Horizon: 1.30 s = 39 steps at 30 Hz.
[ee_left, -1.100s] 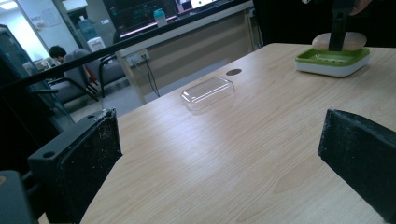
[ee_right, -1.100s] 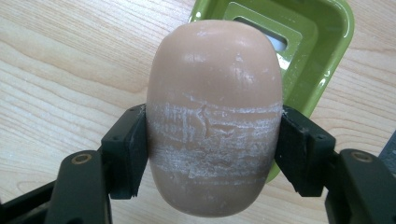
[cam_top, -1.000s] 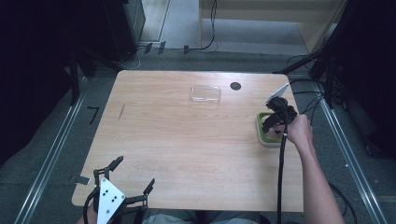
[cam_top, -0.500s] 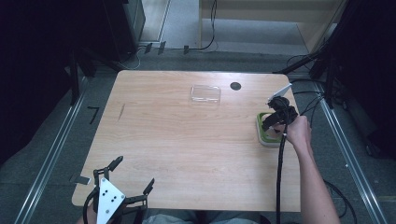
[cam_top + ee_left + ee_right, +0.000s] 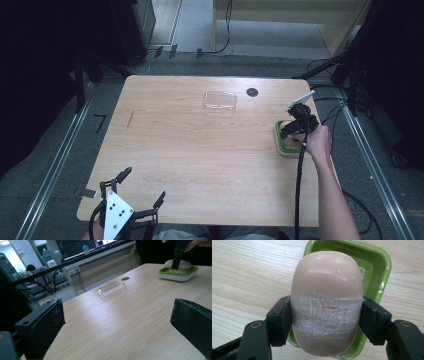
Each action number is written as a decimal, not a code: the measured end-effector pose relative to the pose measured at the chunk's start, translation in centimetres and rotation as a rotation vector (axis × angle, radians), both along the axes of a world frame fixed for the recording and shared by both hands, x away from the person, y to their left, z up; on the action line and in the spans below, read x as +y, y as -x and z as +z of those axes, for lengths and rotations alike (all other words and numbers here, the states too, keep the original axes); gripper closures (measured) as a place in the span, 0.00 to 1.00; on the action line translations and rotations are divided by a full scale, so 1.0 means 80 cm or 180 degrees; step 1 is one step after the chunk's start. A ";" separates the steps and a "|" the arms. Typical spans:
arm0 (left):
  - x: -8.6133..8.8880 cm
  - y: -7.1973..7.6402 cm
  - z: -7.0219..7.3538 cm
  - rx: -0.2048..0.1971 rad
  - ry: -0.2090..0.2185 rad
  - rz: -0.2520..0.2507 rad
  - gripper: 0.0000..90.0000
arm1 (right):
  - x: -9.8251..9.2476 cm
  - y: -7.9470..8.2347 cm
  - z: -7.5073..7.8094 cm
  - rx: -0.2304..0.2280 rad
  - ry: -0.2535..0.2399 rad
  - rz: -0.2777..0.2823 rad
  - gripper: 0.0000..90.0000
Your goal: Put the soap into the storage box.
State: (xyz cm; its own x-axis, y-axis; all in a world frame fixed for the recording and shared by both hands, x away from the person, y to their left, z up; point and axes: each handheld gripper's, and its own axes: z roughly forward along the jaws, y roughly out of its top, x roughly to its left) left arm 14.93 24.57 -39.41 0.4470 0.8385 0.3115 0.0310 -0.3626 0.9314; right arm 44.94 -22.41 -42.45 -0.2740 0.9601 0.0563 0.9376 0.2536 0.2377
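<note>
right tool [image 5: 325, 322]: I squeeze the soap bar [image 5: 327, 305] by its sides, just over the green soap dish [image 5: 384, 265], so it lifts straight | left tool [image 5: 131, 196]: jaws wide apart, holding nothing, resting near my counter [image 5: 200, 150] edge | clear lid [image 5: 220, 100]: far side

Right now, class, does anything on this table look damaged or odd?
Yes: the soap bar, clamped by the right hand-held gripper over the green dish, shows a scuffed, whitish, cracked band across its middle.
</note>
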 end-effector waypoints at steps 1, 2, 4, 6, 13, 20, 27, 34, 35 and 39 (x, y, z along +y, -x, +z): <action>0.000 0.000 0.000 0.0001 0.0000 0.0001 0.00 | 0.000 0.000 -0.001 -0.0011 0.0000 -0.0009 0.37; 0.000 0.000 0.000 0.0001 -0.0001 0.0000 0.00 | 0.000 -0.001 -0.001 -0.0002 -0.0001 -0.0033 0.37; 0.000 0.000 0.000 -0.0001 0.0003 0.0001 0.00 | -0.001 -0.002 -0.004 -0.0011 -0.0013 -0.0064 0.37; 0.000 0.000 0.000 0.0002 -0.0001 0.0005 0.00 | -0.002 -0.003 -0.006 -0.0003 0.0000 -0.0087 0.37; 0.000 0.000 0.000 0.0003 0.0000 0.0004 0.00 | -0.004 -0.006 -0.013 0.0029 -0.0016 -0.0158 0.37; 0.001 0.000 0.000 0.0001 0.0000 0.0004 0.00 | -0.005 -0.008 -0.018 0.0023 -0.0032 -0.0227 0.37; 0.000 0.000 0.000 0.0003 0.0001 0.0002 0.00 | -0.005 -0.010 -0.023 0.0037 -0.0007 -0.0313 0.37; 0.000 0.000 0.000 0.0004 0.0002 0.0006 0.00 | -0.004 -0.011 -0.029 0.0073 -0.0009 -0.0387 0.37; 0.000 0.000 0.000 0.0003 0.0006 0.0005 0.00 | -0.005 -0.012 -0.029 0.0073 -0.0011 -0.0390 0.37; 0.000 0.000 0.000 0.0004 0.0003 0.0006 0.00 | -0.004 -0.012 -0.031 0.0071 -0.0002 -0.0435 0.37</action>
